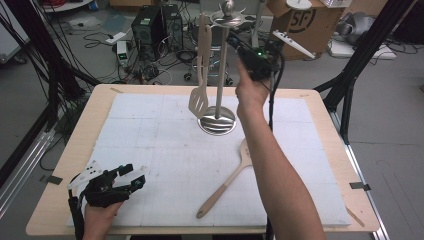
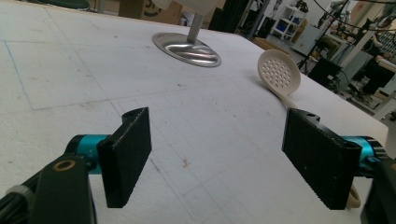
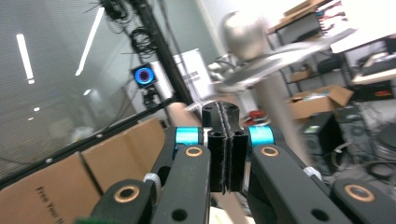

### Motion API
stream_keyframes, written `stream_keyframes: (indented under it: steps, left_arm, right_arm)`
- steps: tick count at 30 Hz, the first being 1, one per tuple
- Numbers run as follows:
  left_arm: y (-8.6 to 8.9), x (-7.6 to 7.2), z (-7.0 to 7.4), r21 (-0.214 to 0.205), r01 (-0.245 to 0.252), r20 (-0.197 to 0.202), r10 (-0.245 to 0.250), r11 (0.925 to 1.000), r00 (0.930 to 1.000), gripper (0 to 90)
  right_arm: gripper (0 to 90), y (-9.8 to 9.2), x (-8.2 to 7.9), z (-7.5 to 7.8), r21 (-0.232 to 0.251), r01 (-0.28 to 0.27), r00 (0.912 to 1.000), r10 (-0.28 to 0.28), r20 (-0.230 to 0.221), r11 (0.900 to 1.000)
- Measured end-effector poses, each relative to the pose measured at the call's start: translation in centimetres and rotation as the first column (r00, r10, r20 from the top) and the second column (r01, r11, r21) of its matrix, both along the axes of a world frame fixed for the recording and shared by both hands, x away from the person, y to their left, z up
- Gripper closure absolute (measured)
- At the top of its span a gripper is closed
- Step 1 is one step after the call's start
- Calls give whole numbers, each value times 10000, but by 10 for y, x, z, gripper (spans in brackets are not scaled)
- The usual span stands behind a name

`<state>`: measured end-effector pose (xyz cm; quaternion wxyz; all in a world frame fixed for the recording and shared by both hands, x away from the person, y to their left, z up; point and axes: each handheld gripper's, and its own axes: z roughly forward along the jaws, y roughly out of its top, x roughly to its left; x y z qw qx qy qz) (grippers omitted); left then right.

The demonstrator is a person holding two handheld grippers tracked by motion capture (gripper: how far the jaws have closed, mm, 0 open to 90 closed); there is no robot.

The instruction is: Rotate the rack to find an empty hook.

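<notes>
I read this job as hanging utensils on the steel rack (image 1: pixel 218 75). One is done: the slotted turner (image 1: pixel 199 85) hangs from the rack's top ring. The perforated spoon (image 1: pixel 227 182) lies on the white mat (image 1: pixel 150 145), near the rack's base, so that one is left. My right gripper (image 1: pixel 239 42) is up beside the top ring, jaws pressed together with nothing between them; its own view is blurred, so I can't say whether it touches the ring. My left gripper (image 1: pixel 137 175) rests at the mat's near corner, jaws wide apart and empty. Readable writing: "SF" on the cardboard box (image 1: pixel 312 22), and "Free Your" on a carton (image 3: pixel 70 186).
</notes>
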<state>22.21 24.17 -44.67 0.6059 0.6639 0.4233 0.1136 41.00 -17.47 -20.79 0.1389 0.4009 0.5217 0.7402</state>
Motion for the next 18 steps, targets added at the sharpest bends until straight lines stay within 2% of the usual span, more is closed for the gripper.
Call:
stream_keyframes:
  steps: [4,7,13,18]
  left_arm:
    - [-2,1,-1,44,28,3,-28,10000,10000,246]
    - [-1,2,-1,50,-9,-16,9,10000,10000,246]
    - [-2,4,-2,9,37,-41,-37,10000,10000,246]
    - [-1,3,-2,-38,20,-40,-20,10000,10000,246]
  right_arm:
    - [900,-20,0,1,286,396,9992,-396,-27,9988]
    - [900,-25,3,9,-28,340,9992,-339,203,9994]
    - [900,-9,4,17,-529,86,9992,-66,382,9986]
    - [900,-3,1,18,-619,30,9989,-1,465,9981]
